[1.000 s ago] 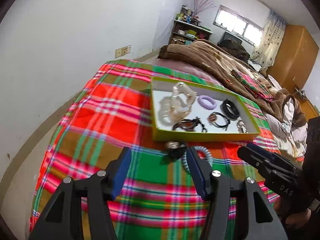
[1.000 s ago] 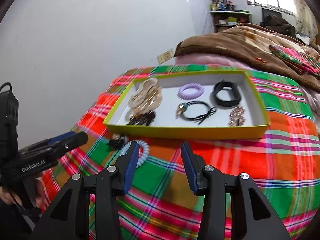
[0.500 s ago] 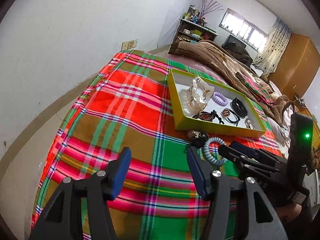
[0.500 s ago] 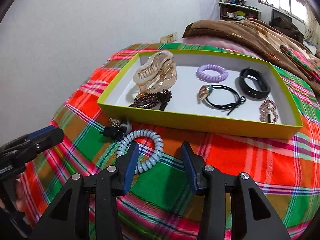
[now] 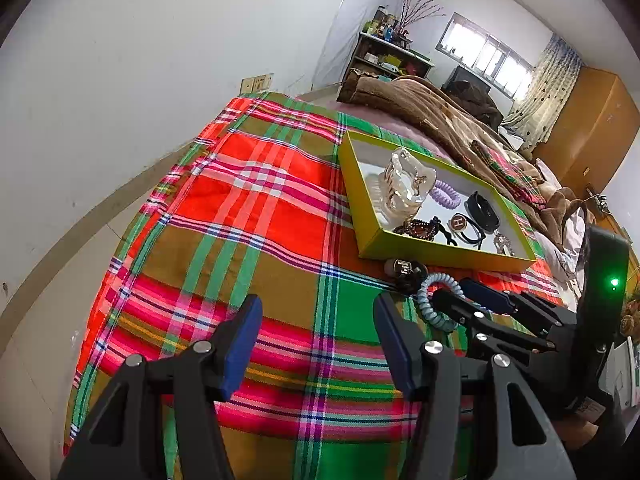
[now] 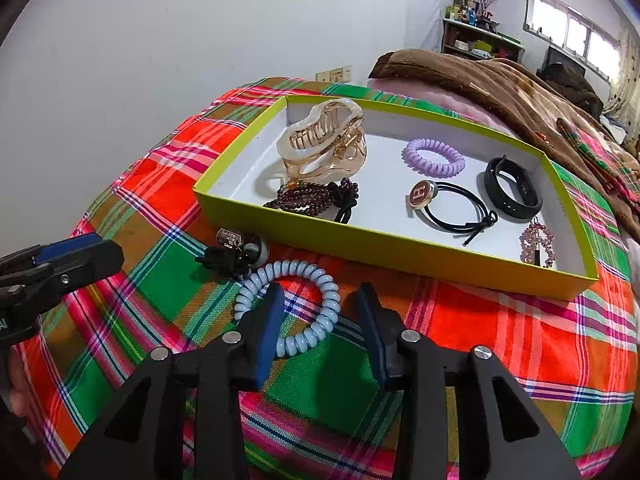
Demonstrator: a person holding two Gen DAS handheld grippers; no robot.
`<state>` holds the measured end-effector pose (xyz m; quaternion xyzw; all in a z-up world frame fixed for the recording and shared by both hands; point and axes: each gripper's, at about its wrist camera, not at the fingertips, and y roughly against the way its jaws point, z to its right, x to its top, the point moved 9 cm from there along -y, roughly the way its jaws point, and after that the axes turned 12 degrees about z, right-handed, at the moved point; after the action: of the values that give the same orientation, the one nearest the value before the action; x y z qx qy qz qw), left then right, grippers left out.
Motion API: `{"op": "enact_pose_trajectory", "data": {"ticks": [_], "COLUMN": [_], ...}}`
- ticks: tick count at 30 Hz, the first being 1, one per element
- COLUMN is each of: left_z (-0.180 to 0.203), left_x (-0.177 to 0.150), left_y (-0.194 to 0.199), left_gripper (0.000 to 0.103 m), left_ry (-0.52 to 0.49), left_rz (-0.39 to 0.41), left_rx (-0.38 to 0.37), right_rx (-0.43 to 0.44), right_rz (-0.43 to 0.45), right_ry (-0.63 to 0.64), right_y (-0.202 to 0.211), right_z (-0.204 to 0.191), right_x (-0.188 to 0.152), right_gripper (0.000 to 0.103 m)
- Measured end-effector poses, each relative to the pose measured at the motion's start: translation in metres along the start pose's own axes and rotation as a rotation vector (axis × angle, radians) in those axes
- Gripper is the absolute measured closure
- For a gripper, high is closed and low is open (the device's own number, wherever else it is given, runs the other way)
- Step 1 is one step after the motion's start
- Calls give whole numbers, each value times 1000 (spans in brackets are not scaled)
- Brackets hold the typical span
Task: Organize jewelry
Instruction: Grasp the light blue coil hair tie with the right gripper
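A pale blue coil hair tie (image 6: 298,292) lies on the plaid cloth in front of a yellow-green tray (image 6: 400,242). My right gripper (image 6: 320,322) is open, its fingers straddling the near side of the coil. A small black charm tie (image 6: 236,254) lies just left of the coil. The tray holds a clear hair claw (image 6: 324,140), dark beads (image 6: 316,200), a purple coil (image 6: 434,158), a black tie with an H button (image 6: 422,194), a black band (image 6: 512,188) and a pink crystal piece (image 6: 538,242). My left gripper (image 5: 316,340) is open and empty over the cloth, left of the coil (image 5: 434,304).
The plaid cloth (image 5: 248,216) covers the bed end, with a white wall close on the left. A brown blanket (image 6: 500,84) lies behind the tray. Shelves, a window and a wooden wardrobe (image 5: 592,128) stand far back.
My right gripper has moved forward and down until its fingers flank the blue coil. My left gripper has drawn back and swung left, away from the tray.
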<state>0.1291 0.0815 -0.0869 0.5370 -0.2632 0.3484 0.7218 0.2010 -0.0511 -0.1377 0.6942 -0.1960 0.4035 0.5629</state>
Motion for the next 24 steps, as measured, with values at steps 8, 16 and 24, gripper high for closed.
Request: {"op": "enact_pose_trajectory", "data": {"ticks": [8, 16, 24], "left_z": [7, 25, 46], "left_x": [-1, -4, -6], "left_y": [-6, -15, -27], "left_gripper": [43, 43, 43], "left_ry": [-17, -43, -74], "left_rz": [-14, -33, -52], "left_rx": [2, -3, -32], "right_rx": [-7, 24, 36], "right_rz": [4, 30, 69], "right_ry": [-7, -50, -103], "right_y": [0, 7, 21], "right_z": [11, 24, 45], "right_x": [1, 3, 7], "right_gripper": [91, 93, 93]}}
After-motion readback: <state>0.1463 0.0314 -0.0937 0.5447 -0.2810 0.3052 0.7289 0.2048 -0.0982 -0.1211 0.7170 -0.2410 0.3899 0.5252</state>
